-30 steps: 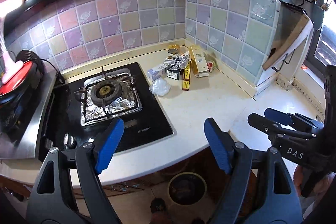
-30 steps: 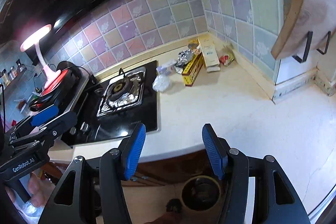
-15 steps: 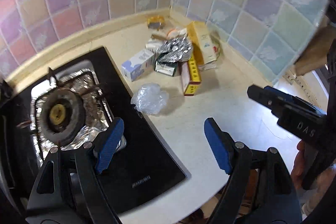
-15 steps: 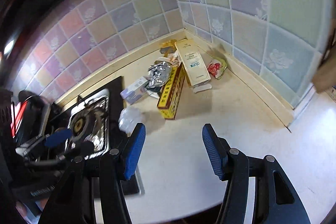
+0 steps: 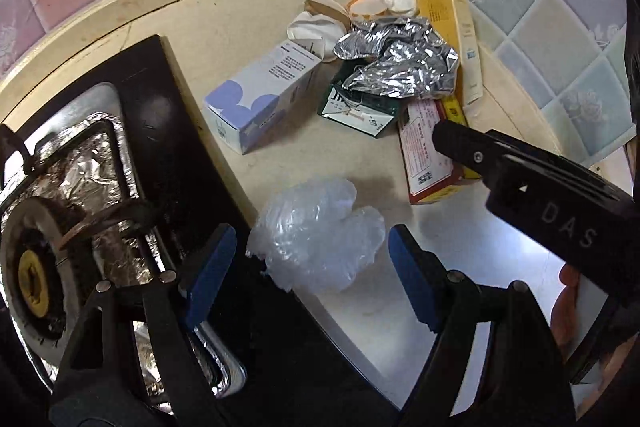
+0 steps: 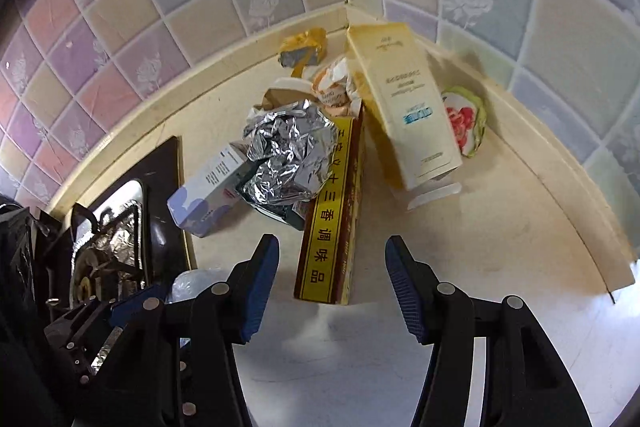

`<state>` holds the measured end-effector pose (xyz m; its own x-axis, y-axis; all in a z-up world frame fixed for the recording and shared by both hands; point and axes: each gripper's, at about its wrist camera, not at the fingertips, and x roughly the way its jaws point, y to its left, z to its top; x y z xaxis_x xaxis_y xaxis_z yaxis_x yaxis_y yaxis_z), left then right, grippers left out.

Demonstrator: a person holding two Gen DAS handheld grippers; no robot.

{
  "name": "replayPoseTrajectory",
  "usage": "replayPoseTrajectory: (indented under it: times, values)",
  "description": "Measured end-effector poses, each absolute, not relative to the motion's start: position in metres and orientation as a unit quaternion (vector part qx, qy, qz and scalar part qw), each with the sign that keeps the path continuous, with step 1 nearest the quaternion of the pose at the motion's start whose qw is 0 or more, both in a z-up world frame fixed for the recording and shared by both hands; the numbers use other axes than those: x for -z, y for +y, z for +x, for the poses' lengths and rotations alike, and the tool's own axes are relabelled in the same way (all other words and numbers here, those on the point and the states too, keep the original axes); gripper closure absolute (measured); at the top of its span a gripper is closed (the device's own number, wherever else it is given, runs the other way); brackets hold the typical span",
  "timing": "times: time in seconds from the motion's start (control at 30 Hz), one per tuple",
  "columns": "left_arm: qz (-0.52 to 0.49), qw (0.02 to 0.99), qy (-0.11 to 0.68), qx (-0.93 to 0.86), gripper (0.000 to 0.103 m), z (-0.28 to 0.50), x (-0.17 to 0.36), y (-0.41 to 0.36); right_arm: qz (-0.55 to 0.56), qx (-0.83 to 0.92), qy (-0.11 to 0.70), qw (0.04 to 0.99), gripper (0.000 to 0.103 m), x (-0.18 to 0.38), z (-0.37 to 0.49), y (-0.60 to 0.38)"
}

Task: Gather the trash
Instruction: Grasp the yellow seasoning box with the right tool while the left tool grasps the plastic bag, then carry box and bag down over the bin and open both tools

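Nothing collected yet; whole pile lying in counter [image 5: 352, 155] corner: foil [image 5: 400, 63], blue box [image 5: 260, 95], green box [image 5: 356, 107], cream box [image 6: 404, 107], wrappers. We are spreading left gripper [image 5: 308, 271] around plastic bag [image 5: 316, 231] at stove [image 5: 80, 187] edge, pads not yet touching it. We are holding right gripper [image 6: 328, 291] spread over near end of red-yellow box [image 6: 332, 223], gripping nothing. Against a second ago, we are hovering far closer: both grippers down from counter edge to trash; floor bin gone from view.
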<state>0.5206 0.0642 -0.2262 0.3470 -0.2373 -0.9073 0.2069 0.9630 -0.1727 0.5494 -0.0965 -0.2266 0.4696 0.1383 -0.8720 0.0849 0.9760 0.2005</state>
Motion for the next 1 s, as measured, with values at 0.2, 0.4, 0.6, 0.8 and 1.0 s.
replayPoseTrajectory:
  times: [0.2,0.4,0.6,0.8,1.0]
  values:
    - [-0.021,0.815,0.560,0.144,0.047,0.529,0.239,0.062,0.120,-0.012,0.535,0.836,0.077,0.249,0.551,-0.101]
    - [-0.032,0.820,0.550,0.154,0.073,0.522,0.232,0.061,0.151,-0.001,0.531,0.834,0.080,0.247,0.525,-0.121]
    - [-0.037,0.833,0.527,0.164,0.077,0.495,0.203,0.058,0.170,-0.005,0.506,0.846,0.081,0.220,0.481,-0.138]
    - [-0.036,0.846,0.500,0.178,0.078,0.451,0.163,0.048,0.182,-0.018,0.482,0.857,0.081,0.188,0.422,-0.149]
    - [-0.033,0.864,0.469,0.180,0.078,0.393,0.117,0.036,0.172,-0.059,0.461,0.869,0.081,0.151,0.348,-0.161]
